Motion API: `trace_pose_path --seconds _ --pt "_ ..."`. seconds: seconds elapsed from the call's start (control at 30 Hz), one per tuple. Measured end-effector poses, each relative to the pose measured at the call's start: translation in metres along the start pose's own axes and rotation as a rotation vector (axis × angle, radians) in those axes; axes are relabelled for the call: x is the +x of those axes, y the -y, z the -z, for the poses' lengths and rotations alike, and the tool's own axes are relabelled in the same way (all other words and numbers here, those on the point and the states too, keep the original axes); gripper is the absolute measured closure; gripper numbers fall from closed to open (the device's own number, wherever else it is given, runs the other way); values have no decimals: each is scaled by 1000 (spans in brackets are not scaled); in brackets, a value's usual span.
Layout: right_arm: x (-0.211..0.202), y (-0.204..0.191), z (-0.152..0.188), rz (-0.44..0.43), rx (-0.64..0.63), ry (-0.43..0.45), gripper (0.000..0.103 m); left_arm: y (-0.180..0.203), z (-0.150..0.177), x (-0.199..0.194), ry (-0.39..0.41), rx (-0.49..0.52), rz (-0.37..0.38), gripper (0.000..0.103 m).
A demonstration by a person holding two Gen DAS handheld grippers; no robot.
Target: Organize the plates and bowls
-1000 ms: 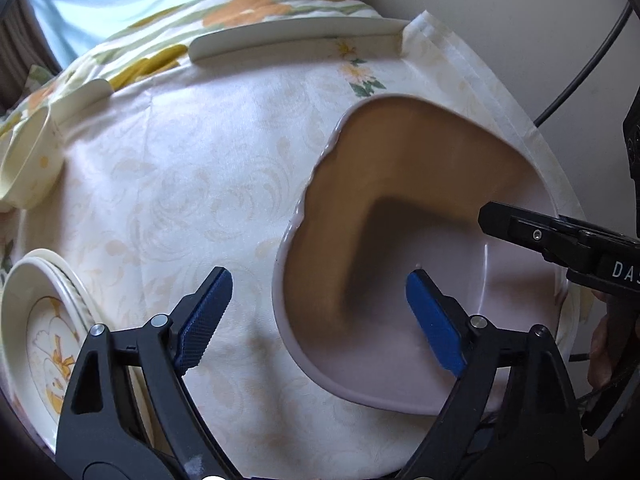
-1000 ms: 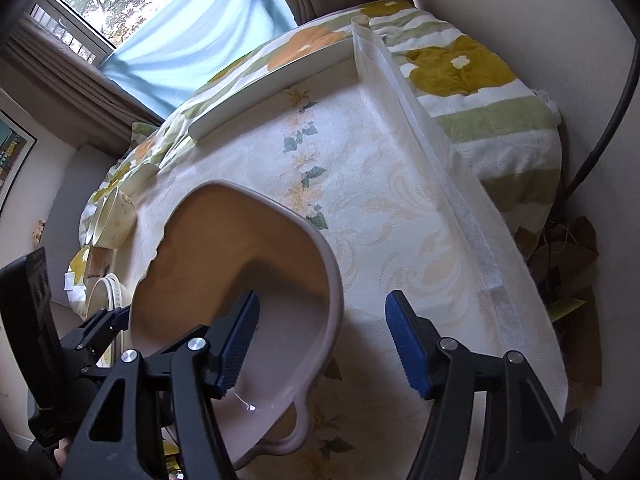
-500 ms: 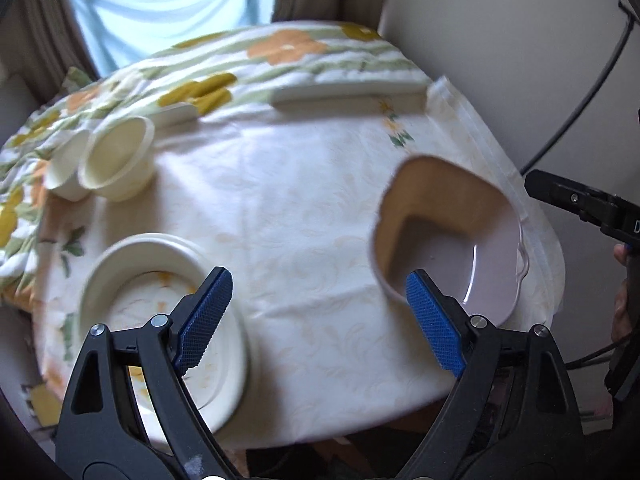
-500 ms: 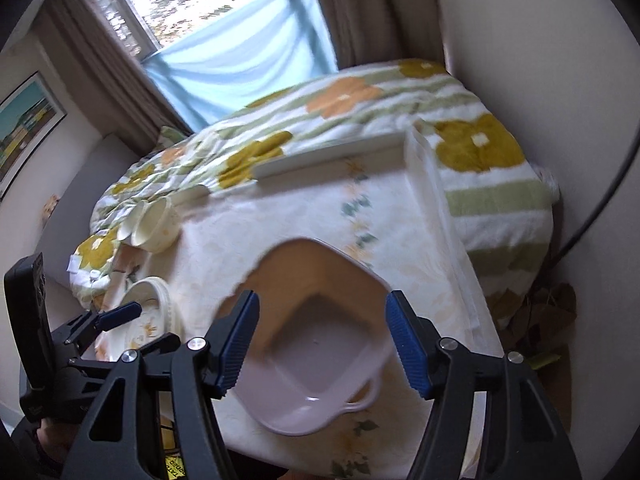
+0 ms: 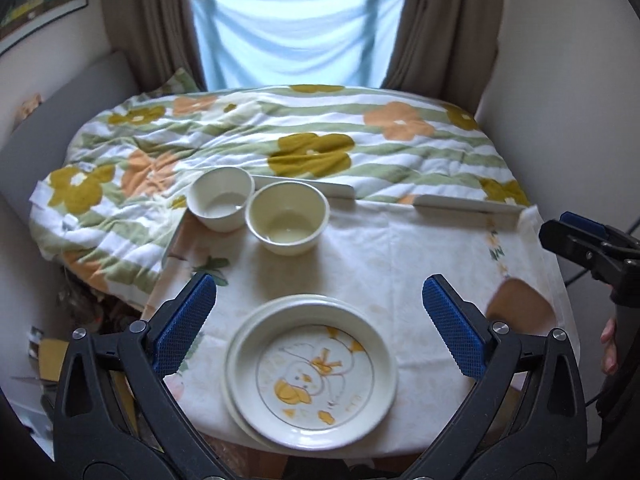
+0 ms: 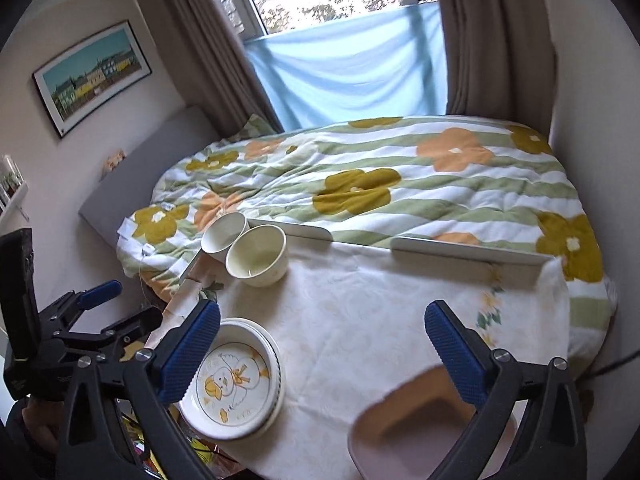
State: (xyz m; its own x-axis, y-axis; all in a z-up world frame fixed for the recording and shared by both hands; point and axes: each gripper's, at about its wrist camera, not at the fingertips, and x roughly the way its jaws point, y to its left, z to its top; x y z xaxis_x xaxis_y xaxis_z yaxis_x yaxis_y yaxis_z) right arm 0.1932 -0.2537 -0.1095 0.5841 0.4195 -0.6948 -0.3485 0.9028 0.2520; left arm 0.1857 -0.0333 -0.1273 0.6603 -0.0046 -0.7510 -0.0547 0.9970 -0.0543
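Beside the window, a small table [image 5: 400,264] is holding sorted dishes.
Both the left gripper [image 5: 320,320] and right gripper [image 6: 322,350] are opening with nothing between them, hovering over stacked plates [image 5: 312,376], two paired bowls [image 5: 287,218] and a pink dish [image 6: 424,436], grouped by kind.

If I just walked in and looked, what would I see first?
Probably the duck plate, on top of a stack at the table's near edge, between the open fingers of the left hand-held gripper. Behind it two cream bowls stand side by side at the edge of the flowery blanket. A pink dish sits at the near right corner.
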Motion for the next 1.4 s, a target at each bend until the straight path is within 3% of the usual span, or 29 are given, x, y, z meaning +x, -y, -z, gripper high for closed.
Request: trace_pose_path --seconds 0.23,0.53,0.57,0.73,0.8,0.87,1.07,1.13,1.2,1.4 --pt "71 -25 -46 5 25 -82 1 -60 -38 43 -59 -78 -1 0" --pt "200 -39 -72 6 55 -296 3 -120 -66 156 -244 -196 71 3" --pt "211 -40 -70 5 58 -317 5 -122 -66 169 -266 -201 81 7" --pt "264 -37 -56 -5 96 -444 41 -125 -59 228 -378 -233 139 26" --pt "276 -36 -50 -14 124 -481 48 -123 -55 242 -405 -234 156 37" --pt "284 -36 -45 -17 136 -499 53 -121 -52 254 -432 -234 177 54" --pt "300 -42 -43 -9 143 -524 76 -121 -51 271 -450 -227 200 76" --pt "301 -44 -43 -9 145 -525 86 -120 -51 272 -451 -221 205 81" --pt "303 -46 -42 12 143 -526 90 -119 -49 271 -445 -211 200 82" --pt "303 -45 -42 17 143 -523 90 -117 -50 269 -443 -200 195 82"
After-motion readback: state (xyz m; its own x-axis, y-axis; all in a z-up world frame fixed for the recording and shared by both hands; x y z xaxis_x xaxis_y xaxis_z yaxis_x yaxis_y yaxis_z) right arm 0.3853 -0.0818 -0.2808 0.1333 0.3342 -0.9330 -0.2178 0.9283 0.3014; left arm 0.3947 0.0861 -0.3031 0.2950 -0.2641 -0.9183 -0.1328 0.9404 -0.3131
